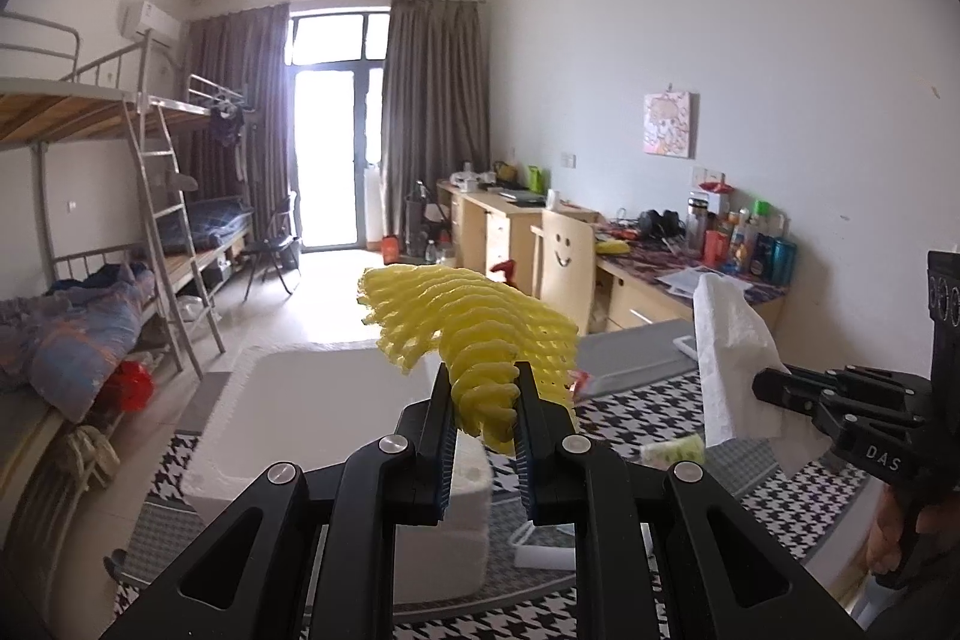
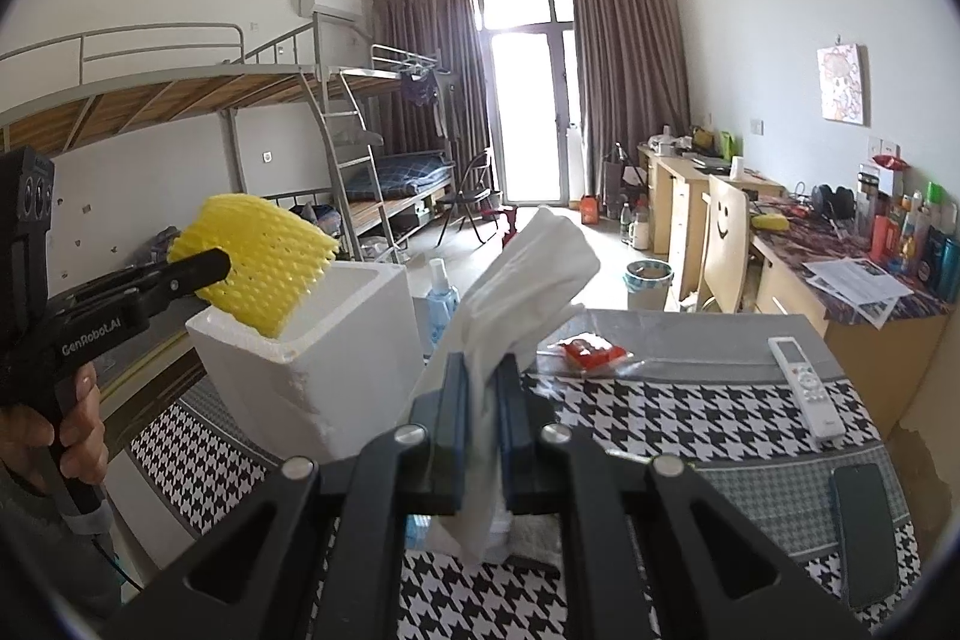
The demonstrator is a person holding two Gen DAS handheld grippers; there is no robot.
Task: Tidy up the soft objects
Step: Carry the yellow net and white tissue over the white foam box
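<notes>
Black two-finger tongs fill the foreground of both wrist views: the left gripper (image 1: 483,394) is pinched on a yellow ribbed foam fruit net (image 1: 468,322), held in the air above the open white styrofoam box (image 2: 312,346), while the right gripper (image 2: 480,400) is clamped on a crumpled white paper tissue (image 2: 528,274) raised just beside that box. Below them the black-and-white houndstooth tablecloth (image 2: 690,418) carries a white remote control (image 2: 804,382), a dark phone (image 2: 864,532) and a small red packet (image 2: 594,352).
</notes>
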